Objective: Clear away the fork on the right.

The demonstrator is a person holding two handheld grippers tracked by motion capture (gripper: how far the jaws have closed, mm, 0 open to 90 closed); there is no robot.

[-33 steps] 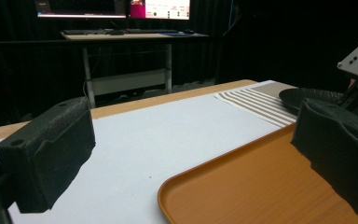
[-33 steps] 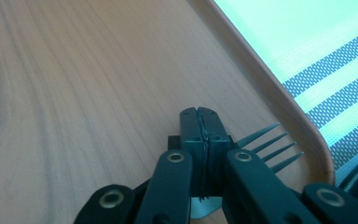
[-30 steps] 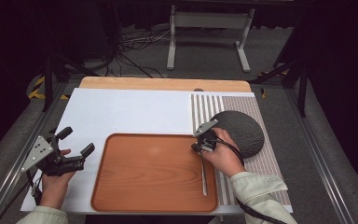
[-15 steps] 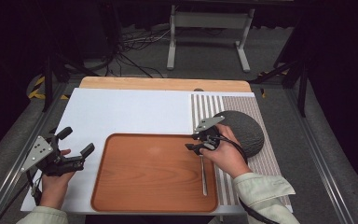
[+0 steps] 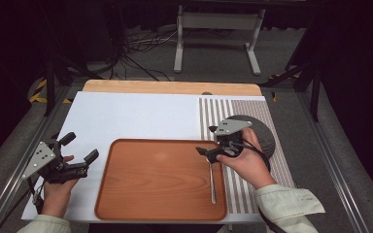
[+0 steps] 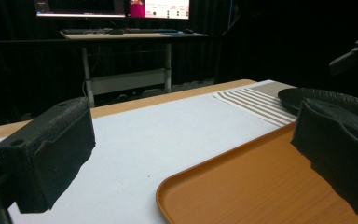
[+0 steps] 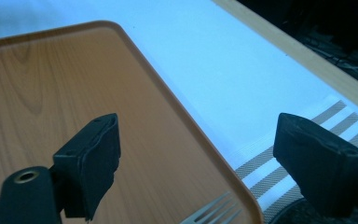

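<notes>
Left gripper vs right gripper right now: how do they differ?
The left gripper is beside the tray's left edge, over the white mat; the right gripper hangs over the tray's right edge, above the fork. The right one's jaws have just been opening, and the fork lies free on the tray below them; the left one is nowhere near the fork. Shared: both have open, empty jaws.
</notes>
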